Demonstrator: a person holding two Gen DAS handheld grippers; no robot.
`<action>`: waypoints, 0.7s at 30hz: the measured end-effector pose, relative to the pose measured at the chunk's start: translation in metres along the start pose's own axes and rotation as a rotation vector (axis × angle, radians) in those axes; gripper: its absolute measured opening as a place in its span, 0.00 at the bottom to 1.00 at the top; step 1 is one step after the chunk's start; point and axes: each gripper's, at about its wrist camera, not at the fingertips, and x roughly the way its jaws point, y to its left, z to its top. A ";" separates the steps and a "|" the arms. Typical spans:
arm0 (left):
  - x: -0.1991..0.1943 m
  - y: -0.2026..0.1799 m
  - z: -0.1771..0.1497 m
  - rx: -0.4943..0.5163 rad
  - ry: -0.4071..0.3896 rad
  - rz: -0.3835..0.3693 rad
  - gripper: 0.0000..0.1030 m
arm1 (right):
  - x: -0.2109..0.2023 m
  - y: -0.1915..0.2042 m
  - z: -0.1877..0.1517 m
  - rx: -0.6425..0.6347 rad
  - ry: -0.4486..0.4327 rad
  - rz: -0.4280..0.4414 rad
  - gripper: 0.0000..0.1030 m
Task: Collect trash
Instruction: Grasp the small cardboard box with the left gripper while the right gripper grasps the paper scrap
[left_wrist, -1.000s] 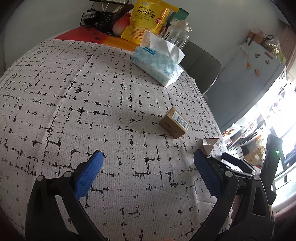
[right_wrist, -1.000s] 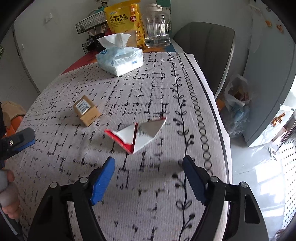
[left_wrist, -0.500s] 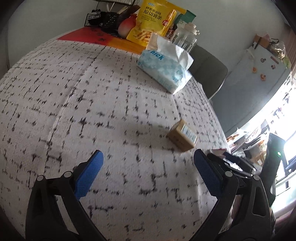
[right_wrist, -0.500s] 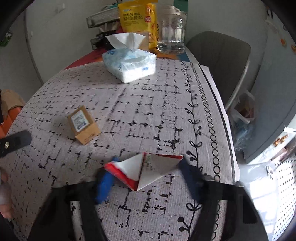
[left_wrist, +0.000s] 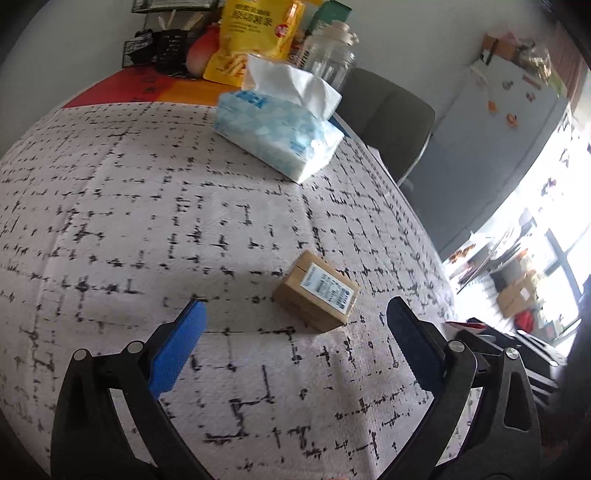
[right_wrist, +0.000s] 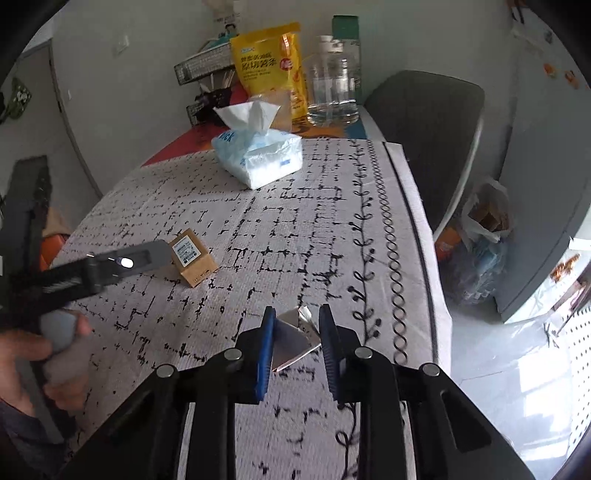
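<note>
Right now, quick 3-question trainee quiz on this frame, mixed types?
1. True or false: the left tongs are shut on the small cardboard box.
2. What do the right tongs hold? A) tissue pack B) folded wrapper C) water jar
3. Fill in: the tissue pack lies ____ from the camera than the box.

Key: 1 false, open and short of it. 2 B, folded wrapper. 3 farther.

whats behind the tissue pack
Behind the tissue pack: yellow snack bag and clear jar. The bag's lower part is hidden.
</note>
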 end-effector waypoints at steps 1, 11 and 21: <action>0.003 -0.003 0.000 0.012 0.001 0.012 0.94 | -0.003 -0.002 -0.002 0.016 -0.002 0.001 0.23; 0.034 -0.027 0.008 0.126 0.032 0.165 0.81 | -0.022 -0.022 -0.024 0.096 0.003 0.004 0.24; -0.002 -0.024 -0.003 0.086 -0.001 0.117 0.51 | -0.032 -0.026 -0.034 0.142 0.025 0.007 0.25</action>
